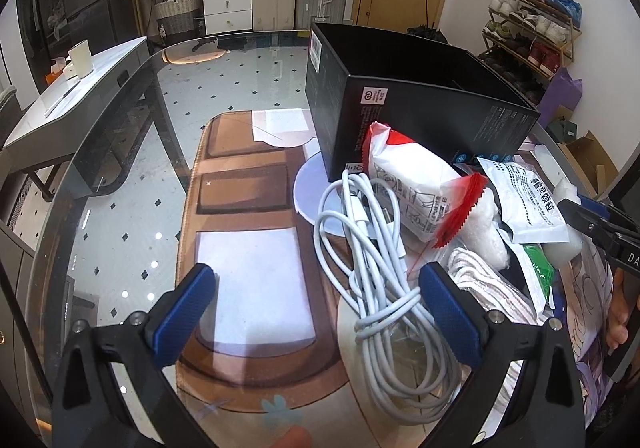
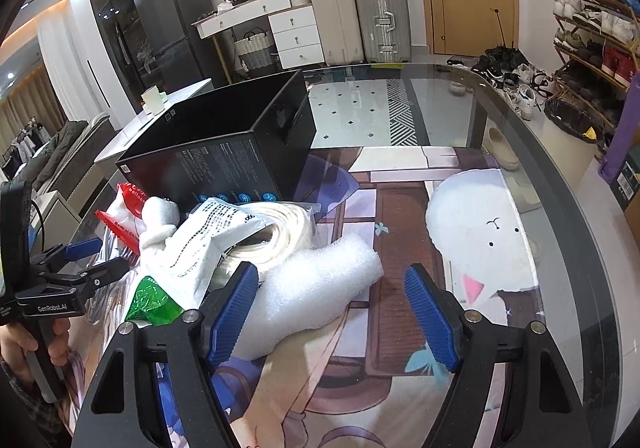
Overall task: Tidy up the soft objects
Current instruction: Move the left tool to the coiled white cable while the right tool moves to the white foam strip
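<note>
A heap of soft things lies in front of an open black box [image 1: 400,99] [image 2: 224,151] on the glass table. It holds a coiled white cable [image 1: 380,288], a red-and-white bag [image 1: 420,183] [image 2: 128,215], a white printed packet [image 1: 524,199] [image 2: 208,244], a green packet [image 2: 152,300], a bagged white rope coil [image 2: 280,232] and a white foam piece [image 2: 320,288]. My left gripper [image 1: 318,312] [image 2: 92,256] stands open, the cable beside its right finger. My right gripper [image 2: 334,314] [image 1: 576,211] is open around the foam; only the left pad touches it.
The rounded table rim [image 2: 560,183] [image 1: 120,119] curves close on both sides. A printed mat [image 2: 400,232] shows under the glass. A grey side table [image 1: 80,95] stands to the left. Suitcases [image 2: 360,19] and a shoe rack [image 2: 592,31] line the far wall.
</note>
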Tool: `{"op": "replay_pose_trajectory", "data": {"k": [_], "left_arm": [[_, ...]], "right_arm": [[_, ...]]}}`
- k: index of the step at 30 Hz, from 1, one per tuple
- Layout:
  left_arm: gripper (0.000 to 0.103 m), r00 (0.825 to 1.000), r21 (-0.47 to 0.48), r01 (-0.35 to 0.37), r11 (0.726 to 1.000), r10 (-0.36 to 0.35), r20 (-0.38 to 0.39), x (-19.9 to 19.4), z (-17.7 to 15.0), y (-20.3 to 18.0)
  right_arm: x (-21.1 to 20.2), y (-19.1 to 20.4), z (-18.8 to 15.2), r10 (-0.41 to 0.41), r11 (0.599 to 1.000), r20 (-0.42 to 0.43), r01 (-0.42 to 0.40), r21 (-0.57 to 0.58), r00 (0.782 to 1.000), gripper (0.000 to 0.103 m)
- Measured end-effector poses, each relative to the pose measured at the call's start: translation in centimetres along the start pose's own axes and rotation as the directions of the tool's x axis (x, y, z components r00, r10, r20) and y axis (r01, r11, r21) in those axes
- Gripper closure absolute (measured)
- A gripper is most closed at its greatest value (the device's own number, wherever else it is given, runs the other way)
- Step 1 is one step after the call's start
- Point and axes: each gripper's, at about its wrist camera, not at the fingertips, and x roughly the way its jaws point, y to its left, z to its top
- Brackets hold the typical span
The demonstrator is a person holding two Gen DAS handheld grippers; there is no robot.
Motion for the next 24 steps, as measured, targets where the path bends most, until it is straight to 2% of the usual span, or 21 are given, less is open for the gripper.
{"op": "replay_pose_trajectory", "data": {"k": [13,24], "left_arm": [[0.0,0.999,0.026,-0.041,0.999,0.041,-0.016,0.6,0.4,-0.1],[0.0,0.999,0.029,-0.039,0.999,0.039,-0.014,0.5,0.3,-0.2]], "right_arm": [[0.0,0.2,-0.1,0.008,1.0,-0.025,-0.008,0.017,1.0,0.026],[-1.7,-0.5,-1.2,0.005,0.997,-0.03,-0.003,0.074,1.0,0.027]]}}
